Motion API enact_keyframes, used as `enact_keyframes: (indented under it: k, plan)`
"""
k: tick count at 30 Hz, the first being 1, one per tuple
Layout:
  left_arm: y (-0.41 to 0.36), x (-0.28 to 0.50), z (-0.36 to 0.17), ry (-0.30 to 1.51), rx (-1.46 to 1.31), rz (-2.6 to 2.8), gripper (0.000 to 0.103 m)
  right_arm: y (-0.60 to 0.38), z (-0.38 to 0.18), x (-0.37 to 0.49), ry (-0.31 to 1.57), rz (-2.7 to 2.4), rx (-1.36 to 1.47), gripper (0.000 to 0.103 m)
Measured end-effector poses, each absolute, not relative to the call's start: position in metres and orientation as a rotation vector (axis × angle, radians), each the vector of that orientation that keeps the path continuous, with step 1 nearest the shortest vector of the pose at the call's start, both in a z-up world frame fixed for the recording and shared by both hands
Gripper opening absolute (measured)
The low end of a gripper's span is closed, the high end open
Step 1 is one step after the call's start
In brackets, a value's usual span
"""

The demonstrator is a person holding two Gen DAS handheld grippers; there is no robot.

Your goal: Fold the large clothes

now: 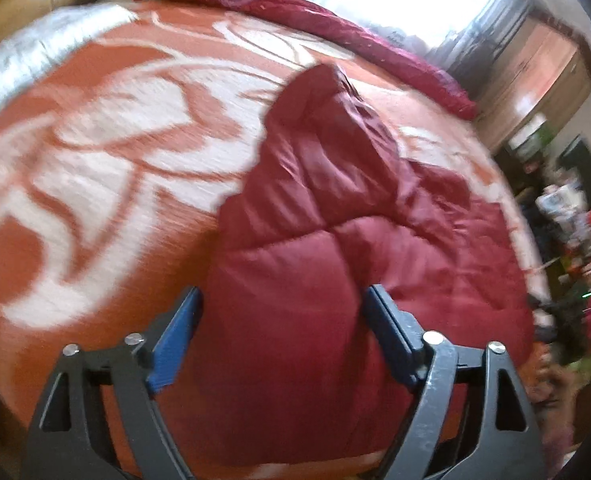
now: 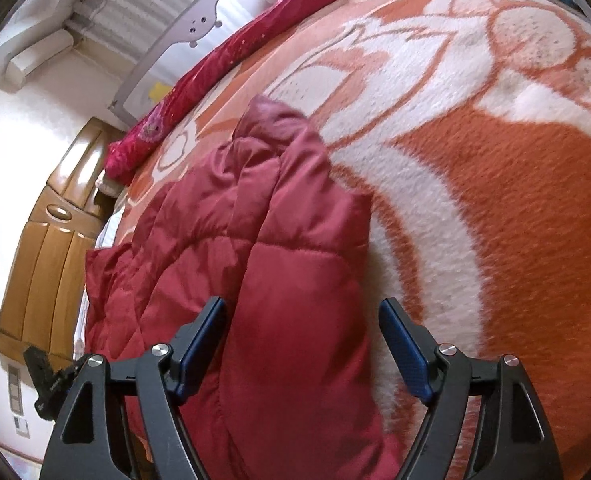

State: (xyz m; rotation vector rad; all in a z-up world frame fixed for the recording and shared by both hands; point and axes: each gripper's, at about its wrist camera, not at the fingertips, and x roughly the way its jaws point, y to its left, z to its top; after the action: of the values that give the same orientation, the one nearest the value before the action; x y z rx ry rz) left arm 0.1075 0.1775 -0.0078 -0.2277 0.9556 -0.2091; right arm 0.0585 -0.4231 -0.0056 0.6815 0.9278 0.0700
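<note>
Folding looks partly done: the red puffy jacket (image 1: 335, 216) lies bunched, one side flopped over, on the orange blanket (image 1: 107, 152). My left gripper (image 1: 281, 312) and right gripper (image 2: 301, 324) are both wide, holding nothing. More folds are left, I think.

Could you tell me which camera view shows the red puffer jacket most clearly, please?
The right wrist view: the red puffer jacket is sharp there, quilting and folded layers distinct on the orange blanket. The left wrist view also shows it whole, but motion-blurred.
</note>
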Motion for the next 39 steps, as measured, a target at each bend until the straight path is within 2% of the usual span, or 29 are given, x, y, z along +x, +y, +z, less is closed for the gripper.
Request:
enact_keyframes:
  k: [8, 17, 24, 29, 39]
  plan:
    - [0.194, 0.100, 0.034, 0.818, -0.241, -0.202, 0.083, -0.419, 0.033, 0.052, 0.819, 0.026, 0.600, 0.080]
    - [0.118, 0.102, 0.047, 0.810, -0.176, -0.401, 0.083, -0.374, 0.082, 0.052, 0.692, 0.067, 0.394, 0.080]
    - [0.072, 0.103, 0.034, 0.873, -0.120, -0.479, 0.083, -0.315, 0.071, 0.075, 0.767, 0.211, 0.271, 0.080]
    - [0.060, 0.117, 0.020, 0.932, -0.089, -0.470, 0.083, -0.283, 0.047, 0.103, 0.885, 0.279, 0.220, 0.081]
    - [0.062, 0.187, -0.005, 1.073, -0.108, -0.357, 0.083, -0.290, 0.018, 0.164, 1.051, 0.192, 0.167, 0.081]
